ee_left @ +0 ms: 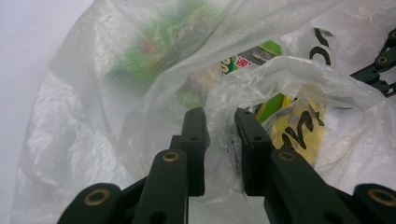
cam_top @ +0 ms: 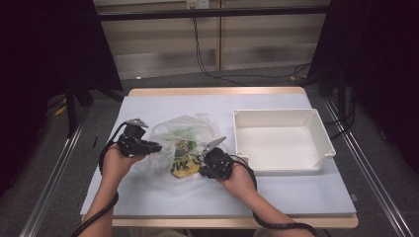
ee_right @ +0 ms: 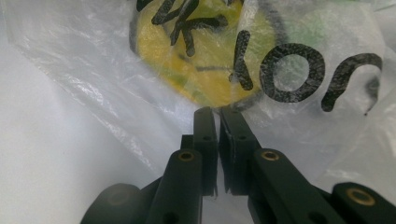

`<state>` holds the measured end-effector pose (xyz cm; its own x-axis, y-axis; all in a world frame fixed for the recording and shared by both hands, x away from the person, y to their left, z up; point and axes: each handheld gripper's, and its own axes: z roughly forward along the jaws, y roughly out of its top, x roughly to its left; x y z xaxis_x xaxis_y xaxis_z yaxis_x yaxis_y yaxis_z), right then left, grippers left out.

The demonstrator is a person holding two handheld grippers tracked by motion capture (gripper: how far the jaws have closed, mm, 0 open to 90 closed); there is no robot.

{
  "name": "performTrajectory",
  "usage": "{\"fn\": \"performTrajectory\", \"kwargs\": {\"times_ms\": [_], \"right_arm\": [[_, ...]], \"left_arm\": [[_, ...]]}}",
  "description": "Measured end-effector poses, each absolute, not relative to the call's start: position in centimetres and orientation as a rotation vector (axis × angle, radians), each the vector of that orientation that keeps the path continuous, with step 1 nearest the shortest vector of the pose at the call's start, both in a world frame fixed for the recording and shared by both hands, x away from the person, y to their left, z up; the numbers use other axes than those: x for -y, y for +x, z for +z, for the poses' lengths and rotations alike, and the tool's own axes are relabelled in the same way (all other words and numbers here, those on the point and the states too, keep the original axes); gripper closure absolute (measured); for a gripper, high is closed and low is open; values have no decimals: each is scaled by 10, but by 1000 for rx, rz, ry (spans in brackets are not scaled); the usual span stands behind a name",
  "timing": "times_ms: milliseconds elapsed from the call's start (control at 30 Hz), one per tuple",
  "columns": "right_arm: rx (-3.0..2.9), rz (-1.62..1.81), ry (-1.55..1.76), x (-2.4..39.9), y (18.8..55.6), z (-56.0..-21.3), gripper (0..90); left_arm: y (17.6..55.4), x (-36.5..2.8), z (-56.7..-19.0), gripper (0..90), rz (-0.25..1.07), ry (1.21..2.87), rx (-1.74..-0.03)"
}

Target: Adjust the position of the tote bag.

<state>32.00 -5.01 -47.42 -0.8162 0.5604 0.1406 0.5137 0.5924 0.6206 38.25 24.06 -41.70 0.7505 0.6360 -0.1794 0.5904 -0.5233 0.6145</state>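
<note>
Lying near the middle of the pale table [cam_top: 276, 192]: a clear plastic bag [cam_top: 185, 143], crumpled, with green and yellow printed packets inside and black lettering on its film. Standing just right of it, well apart from both hands: a white empty bin [cam_top: 279, 140], open side up. Reaching in from the left side of the bag: left gripper [cam_top: 154, 146], held in the person's left hand [cam_top: 116, 163], tips at the bag's left edge. Seen along its own jaws in the left gripper view [ee_left: 219, 122]: jaws parted by a narrow gap, a bunched fold of the plastic bag [ee_left: 289, 74] standing between them and touching the inner faces; cannot tell whether firmly pinched or just bracketed. Pressing at the lower right edge of the bag: right gripper [cam_top: 201, 159], in the right hand [cam_top: 239, 180]. Seen in the right gripper view [ee_right: 218, 114]: jaws nearly together, only a slim slit between them, a thin layer of the bag's film [ee_right: 93, 93] caught at the tips just below the yellow packet [ee_right: 205, 60]. Trailing from each gripper back along the forearms: black cable [cam_top: 281, 226].
</note>
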Motion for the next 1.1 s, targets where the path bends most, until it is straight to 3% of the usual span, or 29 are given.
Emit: {"fn": "performTrajectory", "kwargs": {"times_ms": [500, 1100], "right_arm": [[-2734, 1075, 933, 54, 320, -476, 879], [-2721, 1111, 935, 57, 321, -479, 898]], "left_arm": [[382, -287, -435, 805, 99, 2227, -1033], [380, -309, -448, 849, 127, 2181, -1117]]}}
